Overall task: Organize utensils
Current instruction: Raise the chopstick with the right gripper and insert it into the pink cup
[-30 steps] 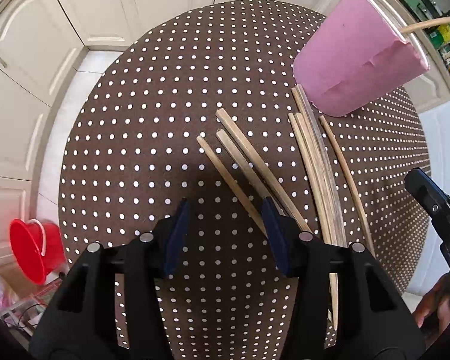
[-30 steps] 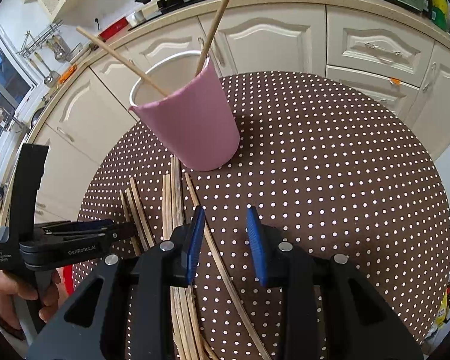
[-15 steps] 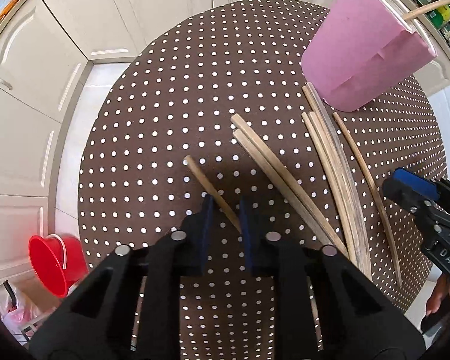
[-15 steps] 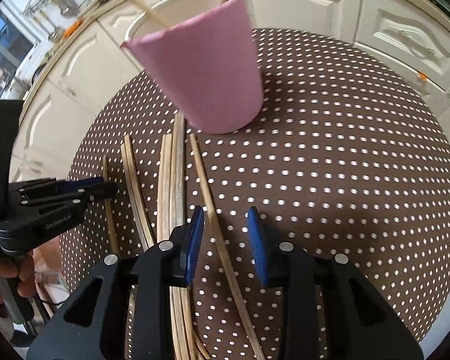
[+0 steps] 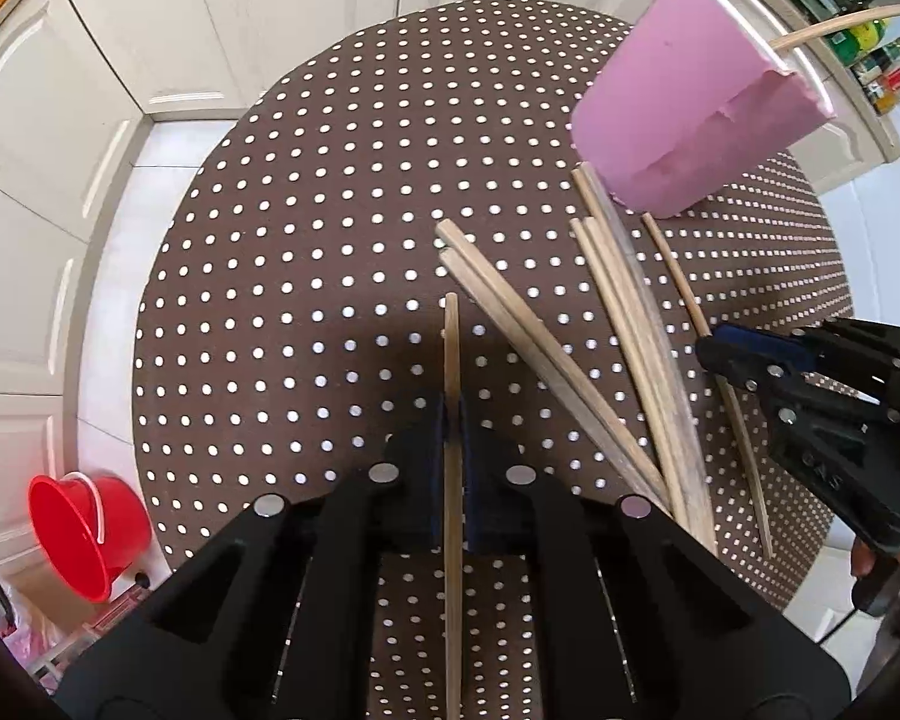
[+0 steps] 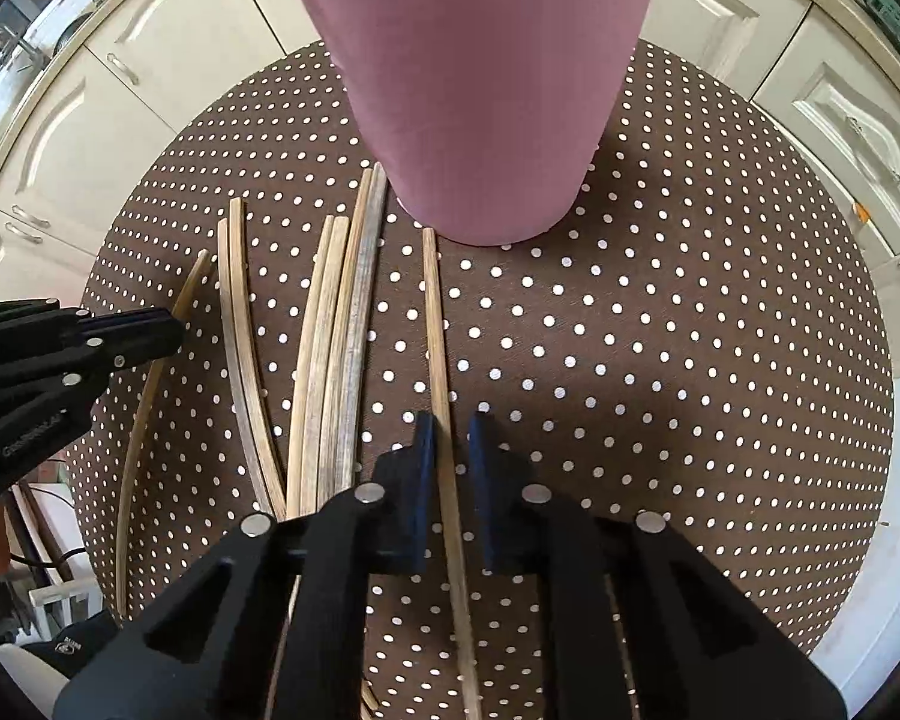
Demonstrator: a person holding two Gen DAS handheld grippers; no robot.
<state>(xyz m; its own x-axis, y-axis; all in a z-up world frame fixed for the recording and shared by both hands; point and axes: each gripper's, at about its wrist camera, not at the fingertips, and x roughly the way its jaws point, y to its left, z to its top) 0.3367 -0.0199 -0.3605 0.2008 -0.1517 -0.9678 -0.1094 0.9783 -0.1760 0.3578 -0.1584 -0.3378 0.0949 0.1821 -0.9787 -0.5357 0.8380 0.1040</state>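
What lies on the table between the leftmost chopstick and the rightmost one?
A loose pair and a bundle of four chopsticks, clearest in the right wrist view.

Thin, pale wooden chopsticks lie scattered lengthwise on the table, their far tips near a pink cup that stands upright. Two more sticks lean out of the cup's mouth. A bundle of four lies pressed together just left of the cup's base, a pair farther left, and single chopsticks lie at either side of the spread.
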